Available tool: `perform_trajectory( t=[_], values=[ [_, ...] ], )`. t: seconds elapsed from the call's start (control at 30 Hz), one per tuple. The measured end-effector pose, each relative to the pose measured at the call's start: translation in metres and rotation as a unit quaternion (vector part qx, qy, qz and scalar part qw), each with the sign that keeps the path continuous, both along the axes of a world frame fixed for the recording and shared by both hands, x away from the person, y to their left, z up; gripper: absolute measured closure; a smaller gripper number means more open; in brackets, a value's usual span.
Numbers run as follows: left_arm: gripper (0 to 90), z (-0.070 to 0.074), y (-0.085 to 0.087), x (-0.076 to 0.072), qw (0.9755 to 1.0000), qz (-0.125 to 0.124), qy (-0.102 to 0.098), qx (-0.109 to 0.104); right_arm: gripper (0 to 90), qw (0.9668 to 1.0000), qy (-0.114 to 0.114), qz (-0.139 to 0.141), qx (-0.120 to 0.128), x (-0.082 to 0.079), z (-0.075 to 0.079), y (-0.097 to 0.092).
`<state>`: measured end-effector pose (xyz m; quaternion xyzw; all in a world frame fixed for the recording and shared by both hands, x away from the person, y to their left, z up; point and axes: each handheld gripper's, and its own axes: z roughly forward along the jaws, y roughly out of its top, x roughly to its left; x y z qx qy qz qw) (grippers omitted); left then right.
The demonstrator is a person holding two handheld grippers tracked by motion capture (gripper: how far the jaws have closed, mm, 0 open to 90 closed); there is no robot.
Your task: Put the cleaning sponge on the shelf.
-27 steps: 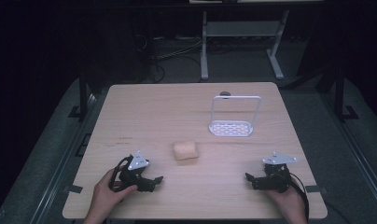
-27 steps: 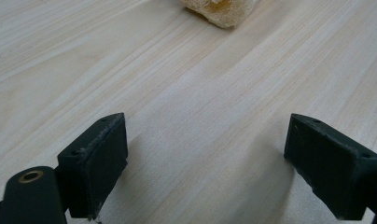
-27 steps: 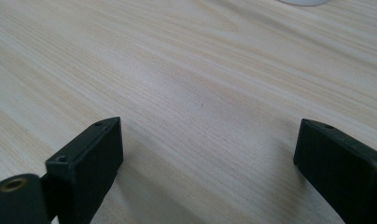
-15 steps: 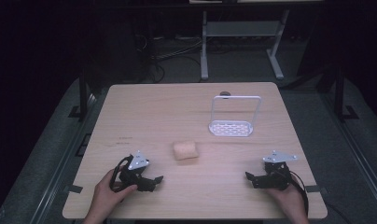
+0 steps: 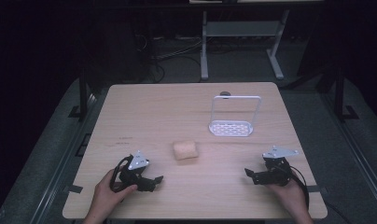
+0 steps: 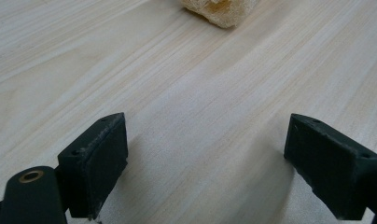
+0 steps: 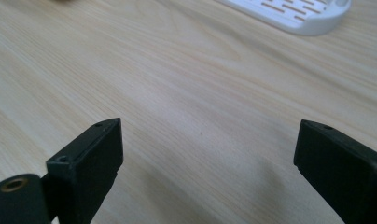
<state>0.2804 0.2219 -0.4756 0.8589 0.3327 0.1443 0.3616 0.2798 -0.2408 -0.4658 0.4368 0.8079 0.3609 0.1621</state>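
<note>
A tan sponge-like block (image 5: pixel 185 150) lies near the middle of the light wooden table (image 5: pixel 158 112); its rough edge (image 6: pixel 221 10) peeks in at the top of the left gripper view. A white perforated rack with a tall wire handle (image 5: pixel 232 127) stands to the right of centre, and its base (image 7: pixel 294 13) crosses the top of the right gripper view. My left gripper (image 5: pixel 155 182) rests low at the front left, open, pointing right toward the block. My right gripper (image 5: pixel 250 174) rests at the front right, open, pointing left. Nothing lies between either pair of jaws (image 6: pixel 205 163) (image 7: pixel 210 172).
A small dark round hole or grommet (image 5: pixel 225 94) sits at the table's far edge behind the rack. Beyond the table are a white stand's legs (image 5: pixel 240 32) and cables on a dark floor. Bare wood stretches across the table's left and far parts.
</note>
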Motion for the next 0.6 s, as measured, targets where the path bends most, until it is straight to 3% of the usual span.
perform_trajectory(
  t=[0.6],
  values=[
    [12.9,0.000,0.000,0.000,1.0000,0.001,0.000,0.000,8.0,0.9995,-0.004,0.029,0.007,0.013,0.012,0.012]
  ],
)
